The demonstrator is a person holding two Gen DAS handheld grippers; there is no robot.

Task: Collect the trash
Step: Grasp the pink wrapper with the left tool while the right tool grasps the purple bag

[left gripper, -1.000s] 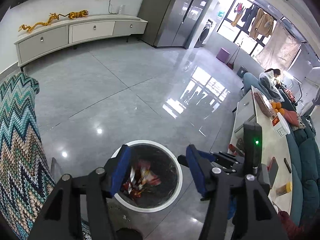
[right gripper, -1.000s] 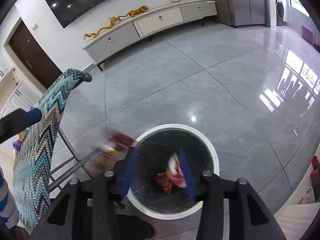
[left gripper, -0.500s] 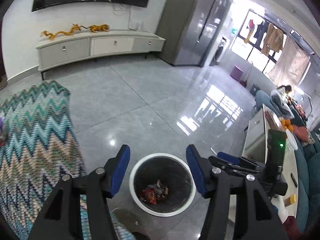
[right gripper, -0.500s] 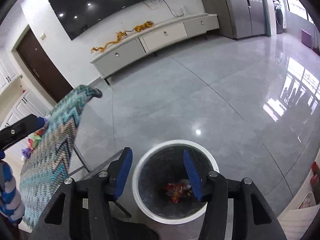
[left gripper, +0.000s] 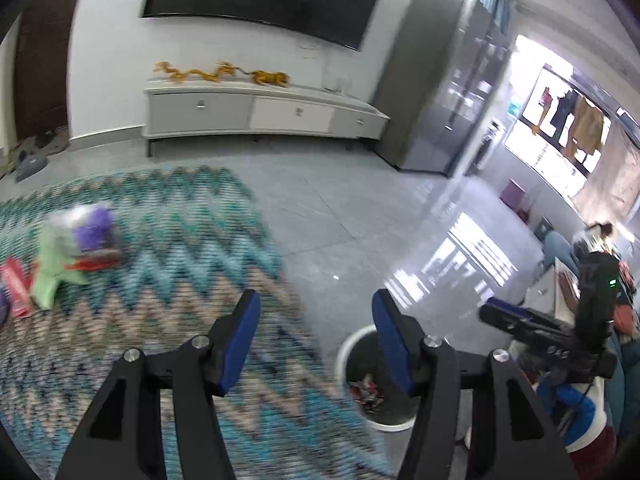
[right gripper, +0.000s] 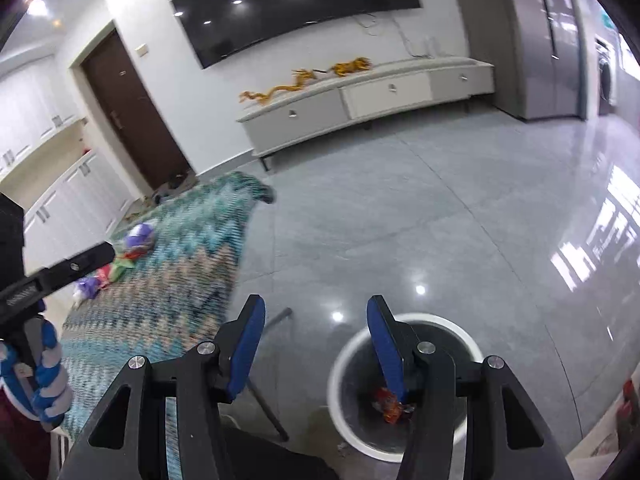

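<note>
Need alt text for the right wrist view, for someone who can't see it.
The open, empty right hand-held gripper hangs above a grey floor, with a white-rimmed bin holding wrappers below its right finger. Left, more wrappers lie on a zigzag cloth.

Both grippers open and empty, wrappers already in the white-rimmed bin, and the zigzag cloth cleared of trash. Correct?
Not quite: the zigzag cloth still holds trash, as the left wrist view shows. The left gripper and right gripper are open and empty, with wrappers in the bin.

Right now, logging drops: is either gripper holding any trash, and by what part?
Nothing held: left gripper and right gripper are both open and empty.
</note>
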